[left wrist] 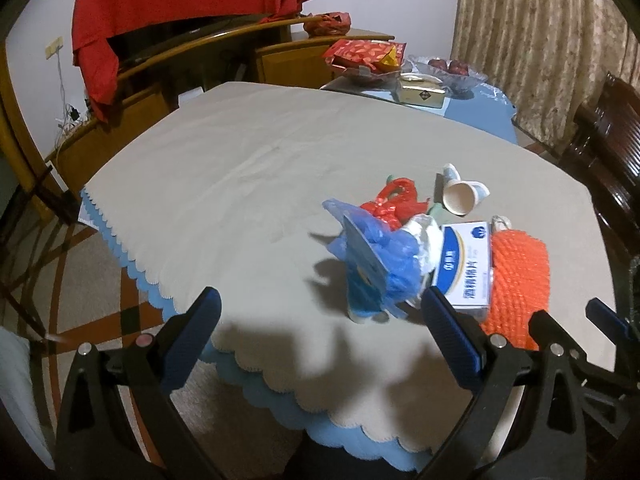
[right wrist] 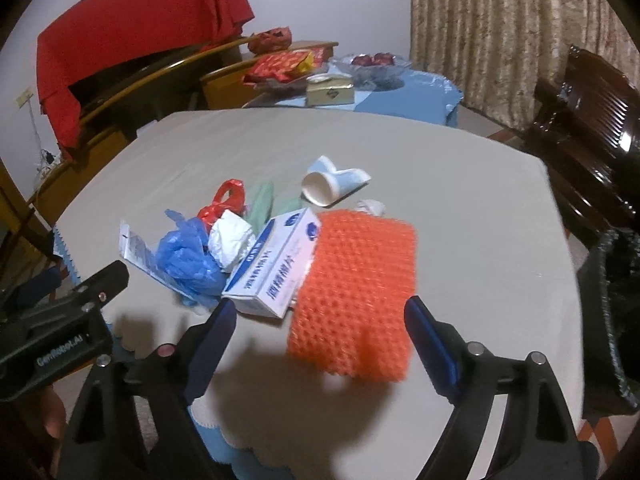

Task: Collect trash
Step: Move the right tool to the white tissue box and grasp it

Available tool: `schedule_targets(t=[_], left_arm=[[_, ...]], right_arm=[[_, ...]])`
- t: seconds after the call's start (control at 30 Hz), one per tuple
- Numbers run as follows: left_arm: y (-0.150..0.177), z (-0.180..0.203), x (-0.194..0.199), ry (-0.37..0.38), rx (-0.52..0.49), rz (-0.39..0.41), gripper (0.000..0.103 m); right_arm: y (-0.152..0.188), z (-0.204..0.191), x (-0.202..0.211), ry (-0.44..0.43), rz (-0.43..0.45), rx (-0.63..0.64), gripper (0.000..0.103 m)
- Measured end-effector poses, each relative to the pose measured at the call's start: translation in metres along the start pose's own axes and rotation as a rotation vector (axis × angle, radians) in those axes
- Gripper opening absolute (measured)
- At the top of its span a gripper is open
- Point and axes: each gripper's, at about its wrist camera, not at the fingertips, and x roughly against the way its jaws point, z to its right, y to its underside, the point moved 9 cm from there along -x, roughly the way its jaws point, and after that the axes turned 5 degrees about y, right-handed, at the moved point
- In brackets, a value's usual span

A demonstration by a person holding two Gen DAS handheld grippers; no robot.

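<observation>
Right gripper (right wrist: 320,320), jaws spread and empty, faces the orange foam net (right wrist: 354,292) lying lengthwise ahead; left gripper (left wrist: 320,312) likewise agape.

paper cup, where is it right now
The paper cup lies on its side on the table, toward the far side of the trash pile, just beyond the orange foam net and the white box.
</observation>
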Motion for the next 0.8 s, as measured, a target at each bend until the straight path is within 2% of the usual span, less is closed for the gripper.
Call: schedule_targets(t=[0.3, 0.5, 0.7, 0.8], left_arm=[[0.007, -0.026, -0.021, -0.023, 0.015, -0.004, 0.097], [0.012, -0.032, -0.031, -0.009, 0.011, 0.005, 0.097], [0.011, -0.053, -0.035, 0.022, 0.032, 0.030, 0.097], [0.007, -0.061, -0.039, 0.039, 0.005, 0.032, 0.097]], right_arm=[[-0.009, -0.017, -0.039, -0.021, -0.036, -0.001, 0.080], [-0.005, -0.030, -0.048, -0.012, -0.036, 0.025, 0.080], [-0.002, -0.047, -0.048, 0.048, -0.005, 0.071, 0.082], [0.002, -0.058, -0.051, 0.089, 0.008, 0.102, 0.084]])
